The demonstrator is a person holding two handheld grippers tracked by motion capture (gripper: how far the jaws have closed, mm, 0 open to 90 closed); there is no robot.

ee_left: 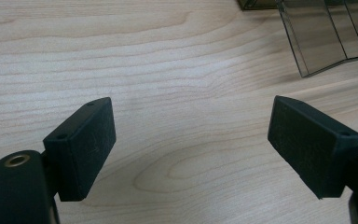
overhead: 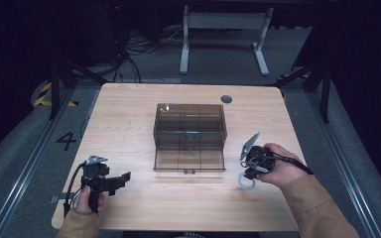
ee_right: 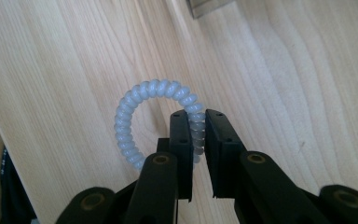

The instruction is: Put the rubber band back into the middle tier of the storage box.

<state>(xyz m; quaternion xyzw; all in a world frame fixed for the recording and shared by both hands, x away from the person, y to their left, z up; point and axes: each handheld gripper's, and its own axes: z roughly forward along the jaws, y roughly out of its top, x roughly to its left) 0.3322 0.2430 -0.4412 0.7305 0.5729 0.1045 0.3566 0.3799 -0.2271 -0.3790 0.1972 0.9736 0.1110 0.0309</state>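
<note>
A pale blue spiral hair tie (ee_right: 135, 112) hangs as a ring above the wooden table, pinched at one side by my right gripper (ee_right: 196, 123), whose jaws are shut on it. In the high view that hair tie (overhead: 245, 182) dangles under the right gripper (overhead: 250, 174), held in a hand at the table's right front. My left gripper (overhead: 121, 179) rests low at the left front, pointing right. Its jaws stand wide open over bare wood, with its pads (ee_left: 86, 140) far apart. A smoky transparent box (overhead: 189, 136) with inner compartments stands at the table's centre.
A corner of the transparent box (ee_left: 324, 32) lies ahead and to the right of the left gripper. A small dark round cap (overhead: 226, 99) sits near the table's far edge. The table's front edge (ee_right: 9, 140) runs close beside the hanging hair tie.
</note>
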